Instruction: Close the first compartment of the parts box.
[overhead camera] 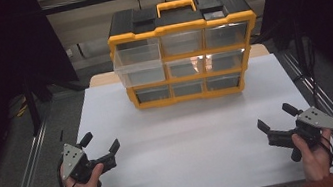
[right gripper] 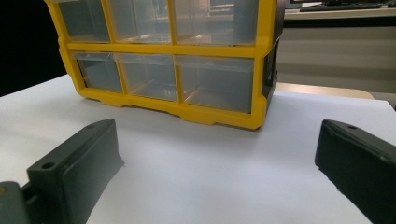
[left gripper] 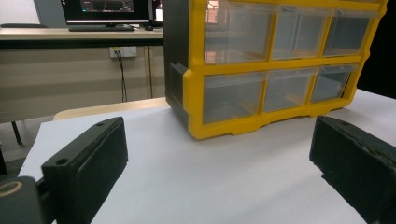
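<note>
A yellow and black drawer cabinet stands at the far middle of the white table, with three rows of clear drawers. Its top-left drawer is pulled out toward me. My left gripper rests near the front left of the table, held by a hand, jaws open and nothing between them. My right gripper sits near the front right, also open and holding nothing. The cabinet fills the upper part of the left gripper view and stands ahead in the right gripper view too.
Metal rails run along both sides of the table. Black curtains hang to the left and right. A desk with a monitor stands beyond the table. White tabletop lies between the grippers and the cabinet.
</note>
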`<control>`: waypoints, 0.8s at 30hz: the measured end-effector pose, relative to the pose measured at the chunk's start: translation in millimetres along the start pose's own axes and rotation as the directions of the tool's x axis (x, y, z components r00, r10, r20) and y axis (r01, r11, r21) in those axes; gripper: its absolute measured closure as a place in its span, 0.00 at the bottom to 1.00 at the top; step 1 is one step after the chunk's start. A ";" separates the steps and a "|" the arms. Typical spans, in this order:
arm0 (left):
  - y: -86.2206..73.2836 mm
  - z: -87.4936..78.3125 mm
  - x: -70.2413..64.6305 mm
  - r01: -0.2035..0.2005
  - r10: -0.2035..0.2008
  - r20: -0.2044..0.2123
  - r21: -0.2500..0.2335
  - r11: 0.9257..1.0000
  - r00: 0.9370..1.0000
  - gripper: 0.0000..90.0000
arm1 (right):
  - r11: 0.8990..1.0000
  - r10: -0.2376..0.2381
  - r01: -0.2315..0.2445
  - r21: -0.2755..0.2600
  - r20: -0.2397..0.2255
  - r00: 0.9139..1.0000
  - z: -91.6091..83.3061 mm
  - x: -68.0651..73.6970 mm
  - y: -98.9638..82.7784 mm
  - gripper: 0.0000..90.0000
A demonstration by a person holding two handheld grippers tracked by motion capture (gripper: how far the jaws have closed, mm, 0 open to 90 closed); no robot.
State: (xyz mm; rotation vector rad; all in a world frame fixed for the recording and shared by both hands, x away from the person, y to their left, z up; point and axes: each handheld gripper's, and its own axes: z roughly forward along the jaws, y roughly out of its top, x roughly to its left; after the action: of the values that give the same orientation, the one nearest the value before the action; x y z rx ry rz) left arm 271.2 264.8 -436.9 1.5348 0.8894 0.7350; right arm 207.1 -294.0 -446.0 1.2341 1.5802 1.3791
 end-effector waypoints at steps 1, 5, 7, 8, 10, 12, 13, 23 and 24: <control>0.1 1.1 0.0 0.004 -0.004 0.007 0.001 1.000 1.000 0.05 | 1.000 0.001 -0.001 0.003 -0.001 1.000 -0.2 -0.2 -0.1 0.00; 0.5 3.1 -0.1 0.011 -0.011 -0.006 0.018 1.000 1.000 0.06 | 1.000 0.002 -0.002 0.006 -0.008 1.000 -0.6 -0.5 -0.7 0.00; 0.5 3.8 -0.3 0.016 -0.016 0.007 0.017 1.000 1.000 0.06 | 1.000 0.002 -0.002 0.004 -0.009 1.000 -0.5 -0.6 -0.9 0.00; 1.1 3.7 -0.3 0.021 -0.021 -0.006 0.014 1.000 1.000 0.06 | 1.000 0.007 -0.007 0.005 -0.012 1.000 -0.9 -0.7 -0.9 0.00; 1.4 3.7 -0.2 0.023 -0.023 -0.004 0.014 1.000 1.000 0.06 | 1.000 0.007 -0.007 0.004 -0.011 1.000 -0.7 -0.5 -1.1 0.00; 4.0 2.9 -1.0 0.042 -0.042 -0.003 0.024 0.999 0.999 0.06 | 1.000 0.005 -0.005 0.007 -0.015 1.000 -1.1 0.4 -1.0 0.00; 4.0 2.9 -1.0 0.042 -0.042 -0.003 0.024 0.999 0.999 0.06 | 1.000 0.005 -0.005 0.007 -0.015 1.000 -1.1 0.4 -1.0 0.00; 20.2 0.7 -16.4 0.009 -0.009 0.060 0.001 1.000 0.998 0.06 | 1.000 0.017 -0.016 0.013 -0.031 0.999 0.0 1.6 -1.5 0.00; 21.1 0.9 -18.2 0.010 -0.010 0.068 -0.002 1.000 0.998 0.06 | 1.000 0.013 -0.013 0.013 -0.034 0.999 0.5 1.7 -1.4 0.00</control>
State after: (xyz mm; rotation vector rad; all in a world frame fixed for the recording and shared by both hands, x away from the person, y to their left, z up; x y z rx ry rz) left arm 265.5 247.6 -415.7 1.5438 0.8448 0.6723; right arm 206.7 -292.2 -447.3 1.2369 1.6093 1.4070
